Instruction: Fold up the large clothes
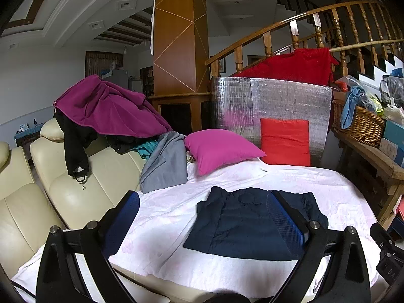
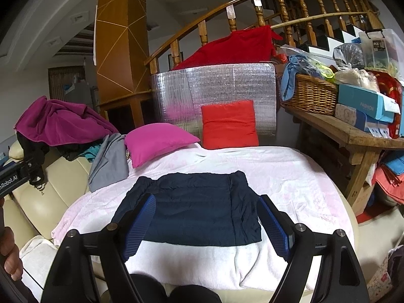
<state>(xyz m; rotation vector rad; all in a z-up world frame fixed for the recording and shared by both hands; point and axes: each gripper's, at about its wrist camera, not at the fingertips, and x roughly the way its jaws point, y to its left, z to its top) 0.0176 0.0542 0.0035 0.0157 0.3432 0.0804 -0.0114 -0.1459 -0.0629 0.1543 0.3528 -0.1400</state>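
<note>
Left wrist view has your left gripper point(image 1: 202, 217) spread wide with nothing between the blue pads point(image 1: 285, 221), hovering over the pale pink sheet point(image 1: 164, 217); the navy garment point(image 1: 252, 224) lies flat on that sheet in a squared-off shape, a bit right of your centre line. Right wrist view is the same deal; your right gripper point(image 2: 207, 217) is released and empty too, and the navy garment sits right between the fingers from this angle, lower hem toward you. Behind it you've got a magenta pillow point(image 2: 159, 139) and a red cushion point(image 2: 228, 125) leaning on the silver foil panel point(image 2: 214, 88); a purple fleece point(image 1: 108, 106) and a grey garment point(image 1: 166, 161) are piled on the cream sofa point(image 1: 75, 189) off to the left.
</note>
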